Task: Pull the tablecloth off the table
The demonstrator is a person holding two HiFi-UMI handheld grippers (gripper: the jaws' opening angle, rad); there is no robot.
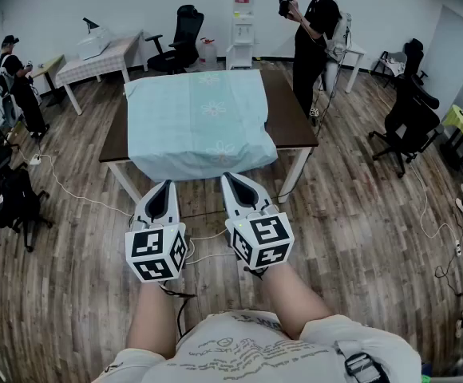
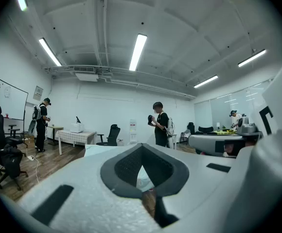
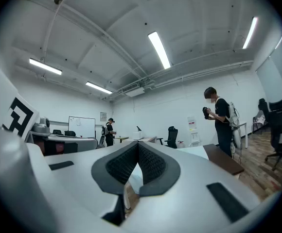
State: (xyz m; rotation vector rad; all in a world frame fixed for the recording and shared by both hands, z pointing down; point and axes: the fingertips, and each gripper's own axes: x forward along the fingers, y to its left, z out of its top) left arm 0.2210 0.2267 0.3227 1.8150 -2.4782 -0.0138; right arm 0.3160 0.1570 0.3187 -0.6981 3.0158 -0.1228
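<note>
A pale blue-green tablecloth [image 1: 199,122] with faint flower prints covers most of a dark brown table [image 1: 291,114] and hangs over its near edge. In the head view both grippers are held side by side just short of that near edge. The left gripper [image 1: 164,184] is shut and holds nothing. The right gripper [image 1: 230,177] is shut too, also with nothing in it. Through each gripper view's closed jaws a sliver of the tablecloth [image 2: 143,182] [image 3: 131,178] shows just ahead.
A person [image 1: 311,34] stands at the table's far right corner holding a device. Another person [image 1: 17,82] stands at far left by a small table [image 1: 96,58]. Office chairs [image 1: 180,38] [image 1: 407,122] and floor cables [image 1: 72,190] surround the table.
</note>
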